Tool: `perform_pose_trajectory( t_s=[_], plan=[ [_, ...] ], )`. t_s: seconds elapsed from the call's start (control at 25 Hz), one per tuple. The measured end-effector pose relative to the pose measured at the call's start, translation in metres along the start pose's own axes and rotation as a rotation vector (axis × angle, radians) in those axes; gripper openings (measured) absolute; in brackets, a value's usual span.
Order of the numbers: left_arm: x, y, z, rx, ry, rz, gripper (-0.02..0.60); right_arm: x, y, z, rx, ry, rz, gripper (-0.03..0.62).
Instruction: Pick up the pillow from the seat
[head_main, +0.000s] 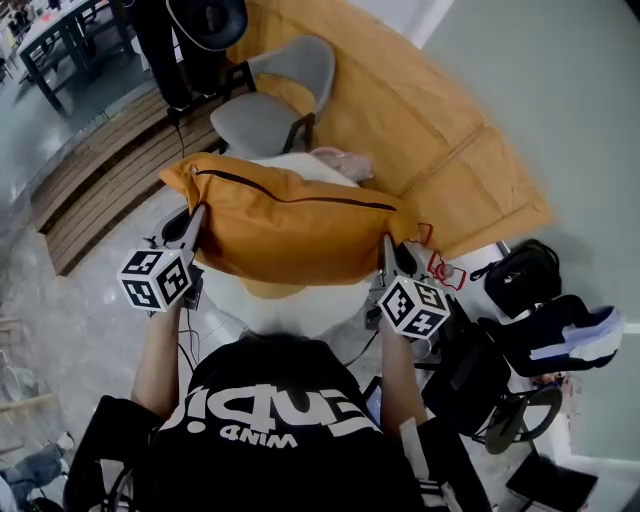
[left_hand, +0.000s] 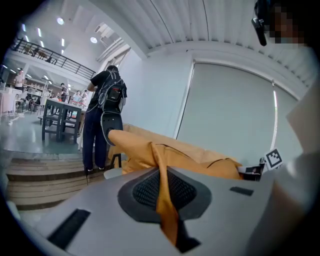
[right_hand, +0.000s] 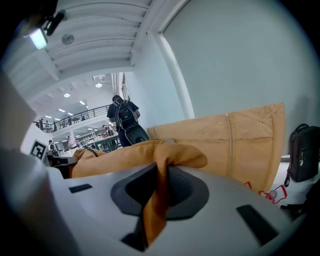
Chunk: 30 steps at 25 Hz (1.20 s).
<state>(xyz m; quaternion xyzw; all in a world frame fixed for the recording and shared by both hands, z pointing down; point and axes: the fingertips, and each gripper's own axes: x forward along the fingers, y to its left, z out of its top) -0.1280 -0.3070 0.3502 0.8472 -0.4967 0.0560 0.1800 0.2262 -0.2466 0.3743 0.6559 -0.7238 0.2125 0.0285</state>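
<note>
The pillow (head_main: 290, 230), a big orange one, hangs stretched above the white seat (head_main: 300, 305) (clear of it, I'd judge). The left gripper (head_main: 196, 222) and right gripper (head_main: 387, 252) each pinch a fold of its cover at opposite ends, so the weight is shared.

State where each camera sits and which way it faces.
Head view: on the person's head, looking steeply down at the orange pillow; shows the black shirt, left gripper and right gripper.
Left gripper view: on the left gripper, along its jaws shut on pillow fabric, facing the right gripper.
Right gripper view: on the right gripper, jaws likewise shut on fabric, facing the left gripper.
Shared: all show the pillow.
</note>
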Motion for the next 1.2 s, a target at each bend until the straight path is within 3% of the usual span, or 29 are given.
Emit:
perform_pose_trajectory(
  t_s=[1.2],
  plan=[
    [-0.016, 0.003, 0.005, 0.010, -0.006, 0.008, 0.023, -0.004, 0.013, 0.003, -0.024, 0.000, 0.013, 0.060]
  ],
)
